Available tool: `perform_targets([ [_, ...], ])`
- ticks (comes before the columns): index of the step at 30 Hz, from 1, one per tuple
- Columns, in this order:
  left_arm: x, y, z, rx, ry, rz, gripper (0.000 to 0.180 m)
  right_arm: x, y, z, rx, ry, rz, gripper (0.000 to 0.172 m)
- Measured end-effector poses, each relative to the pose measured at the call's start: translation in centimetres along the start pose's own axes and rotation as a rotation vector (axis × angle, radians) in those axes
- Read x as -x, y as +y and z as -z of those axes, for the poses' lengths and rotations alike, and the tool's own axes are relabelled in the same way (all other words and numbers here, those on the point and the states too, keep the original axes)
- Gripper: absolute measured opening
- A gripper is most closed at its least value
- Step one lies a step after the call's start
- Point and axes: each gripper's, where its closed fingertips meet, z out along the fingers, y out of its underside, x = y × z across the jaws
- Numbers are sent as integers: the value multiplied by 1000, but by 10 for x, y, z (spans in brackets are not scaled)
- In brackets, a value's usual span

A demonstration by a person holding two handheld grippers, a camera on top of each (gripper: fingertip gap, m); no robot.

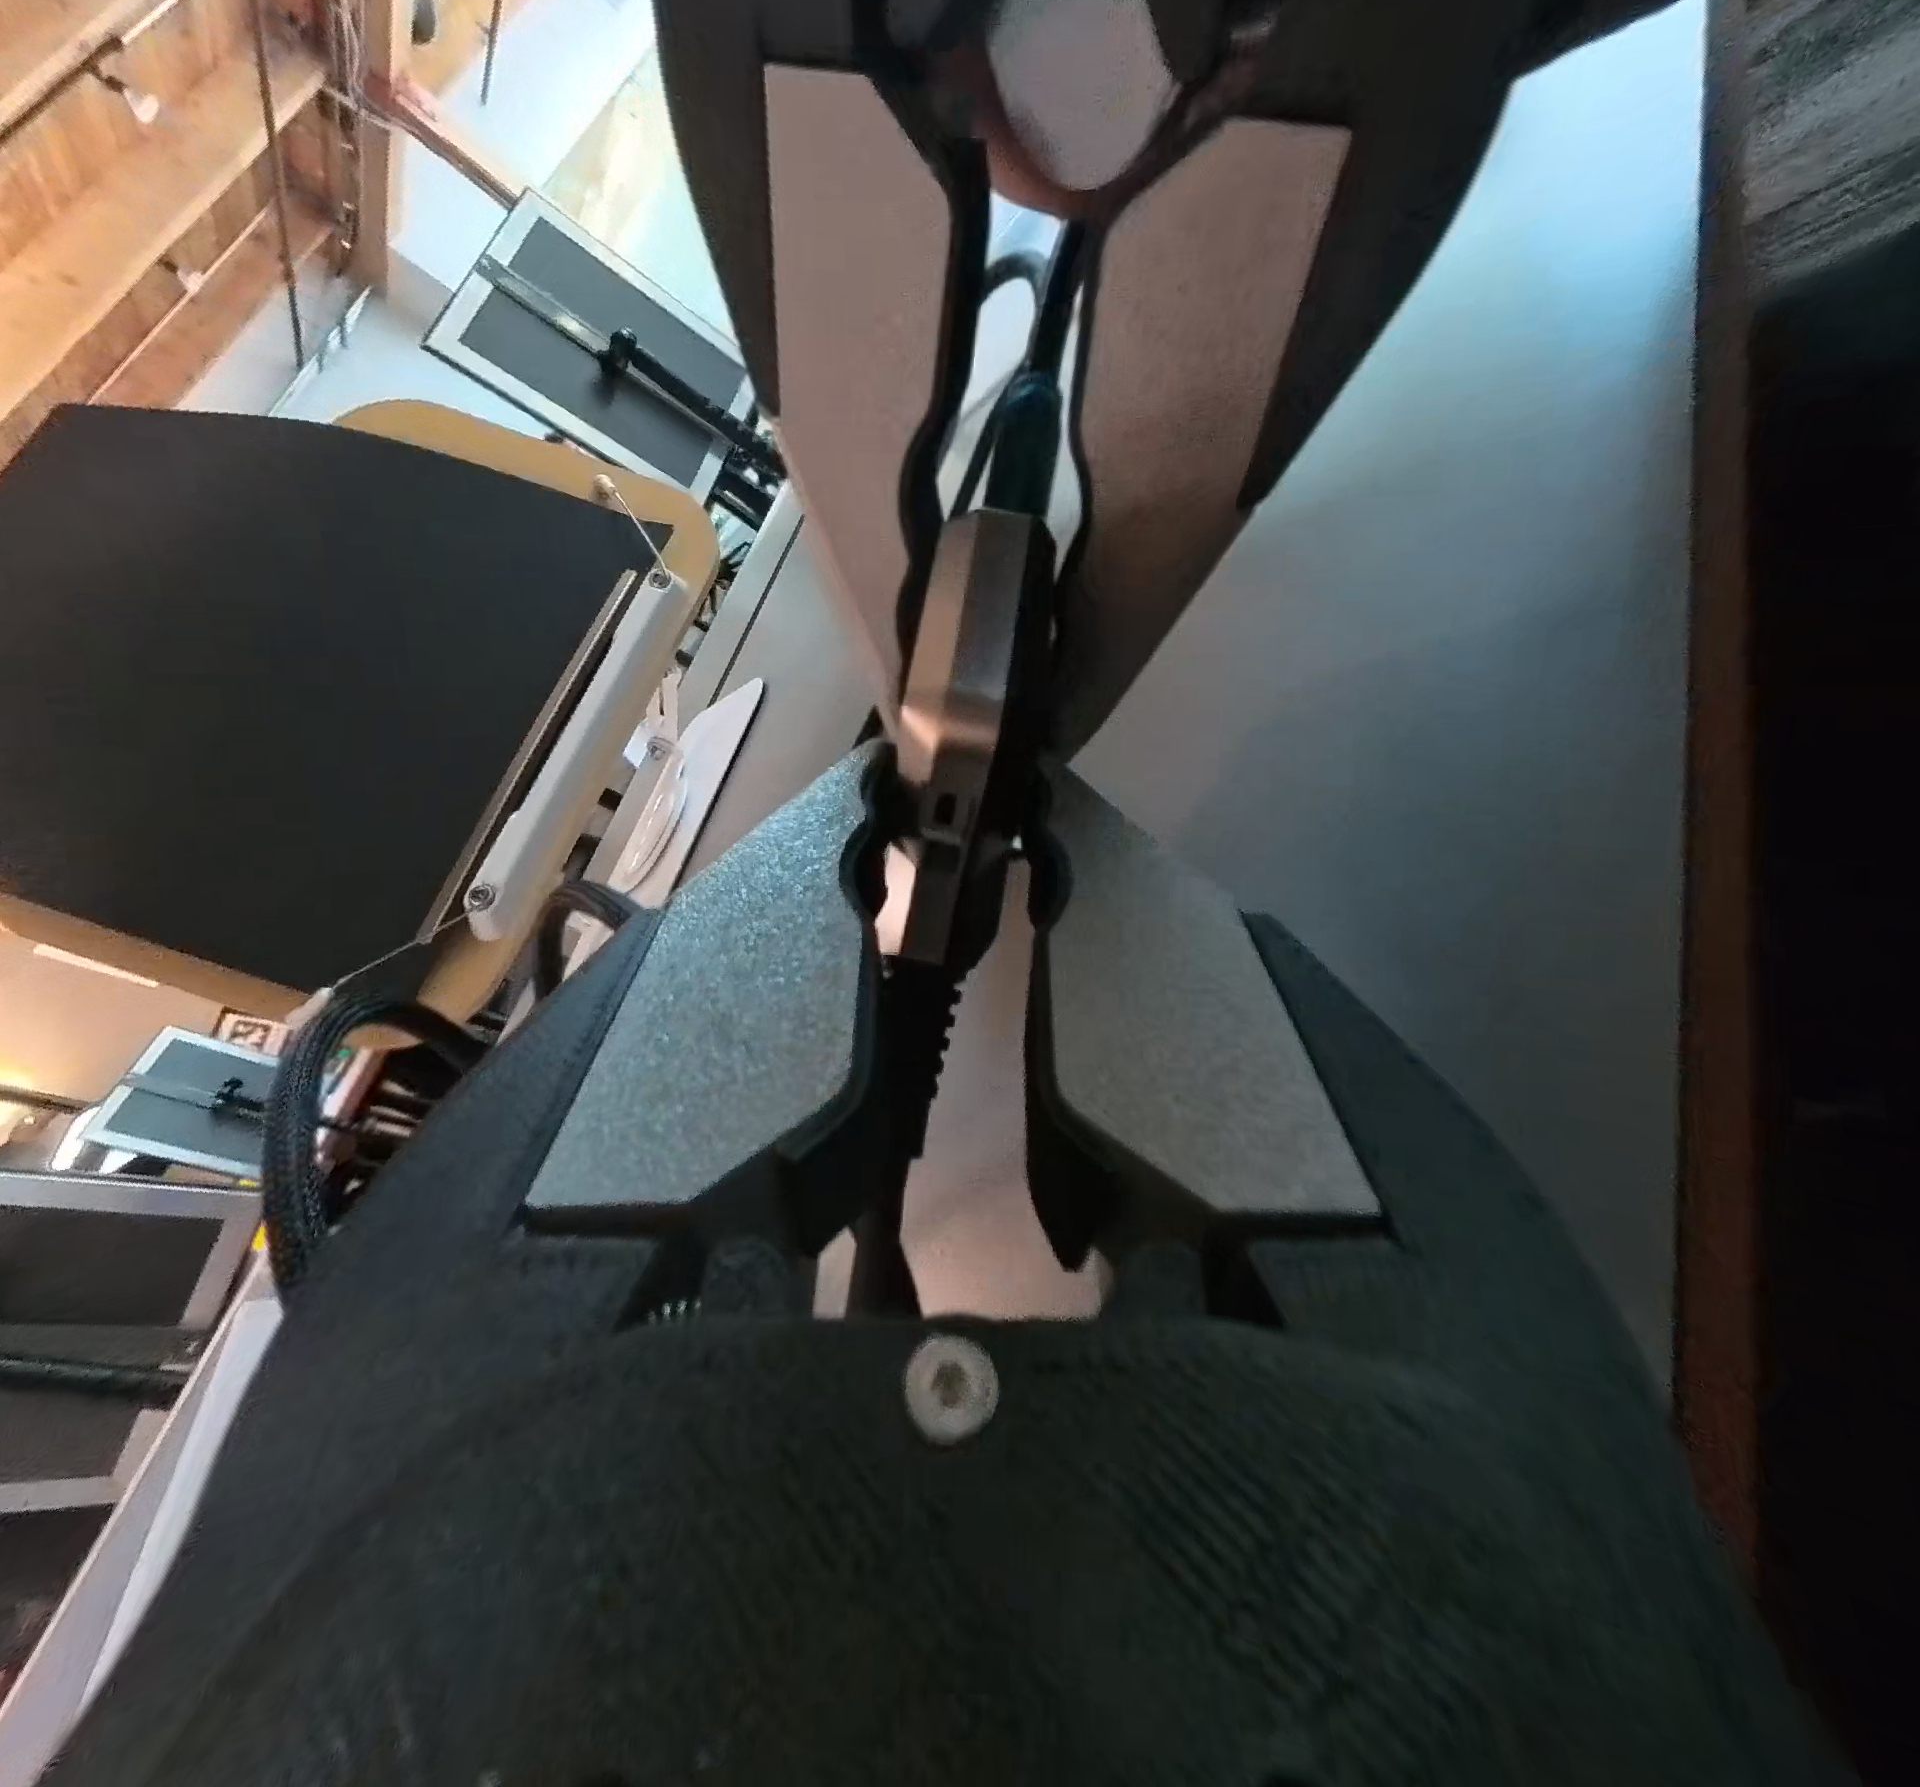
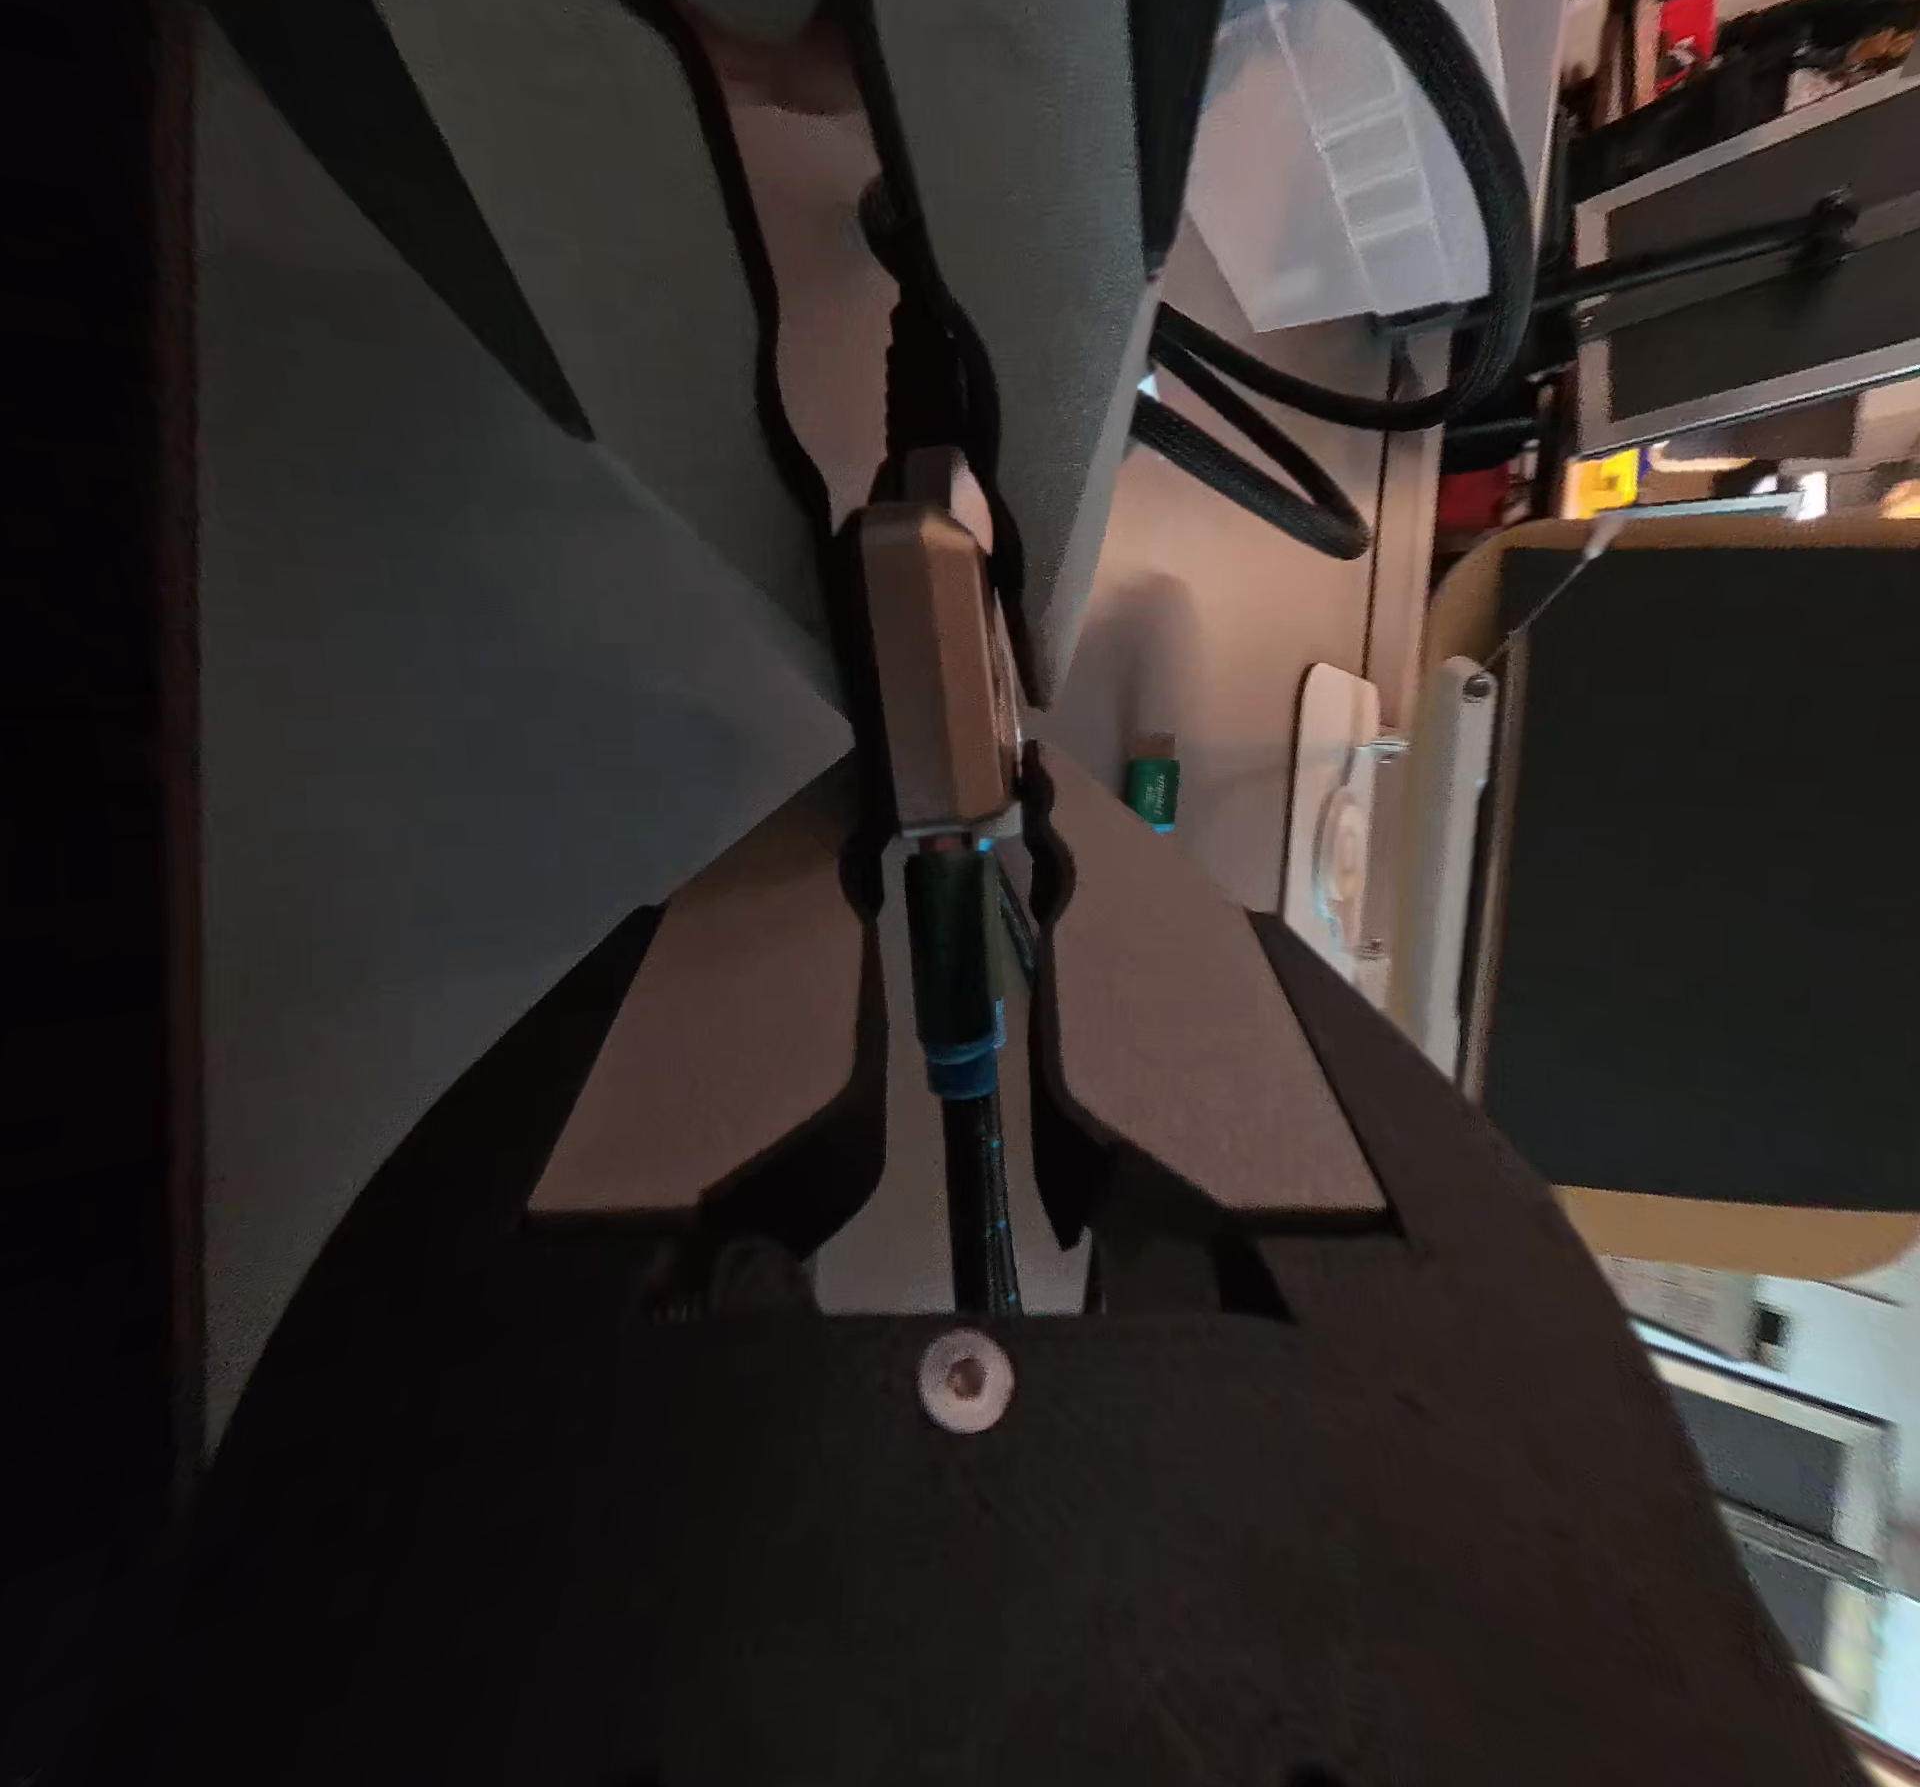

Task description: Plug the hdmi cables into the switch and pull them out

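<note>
Landmark: small grey metal box-shaped switch (image 2: 940, 688), held in mid-air between both grippers.
Left gripper (image 1: 956, 823): narrow, pads clamped on the switch's near end and a black plug there.
Right gripper (image 2: 951, 849): narrow, closed on the dark green metal HDMI plug (image 2: 951, 948).
Axis: plug and switch lie in one line, end to end.
Seating: plug at the port; depth unclear.
Spare: second green plug (image 2: 1151, 787) lies right of the switch.
Pose: grippers face each other, tips nearly meeting.

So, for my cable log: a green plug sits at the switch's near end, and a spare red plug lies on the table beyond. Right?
Not quite: the spare plug is green too, as the right wrist view shows. The green plug at the switch and the table are as stated.
</note>
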Motion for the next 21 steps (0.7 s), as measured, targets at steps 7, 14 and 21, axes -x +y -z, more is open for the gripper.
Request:
perform_targets([
  [7, 8, -9, 8, -78, -50, 14, 22, -10, 10, 10, -55, -22, -86, 20],
  [14, 2, -5, 4, -37, -29, -9, 20, -3, 5, 3, -48, 22, -9, 19],
  [21, 38, -8, 25, -43, -283, 6, 0, -94, 40, 42, -63, 200, -404, 17],
])
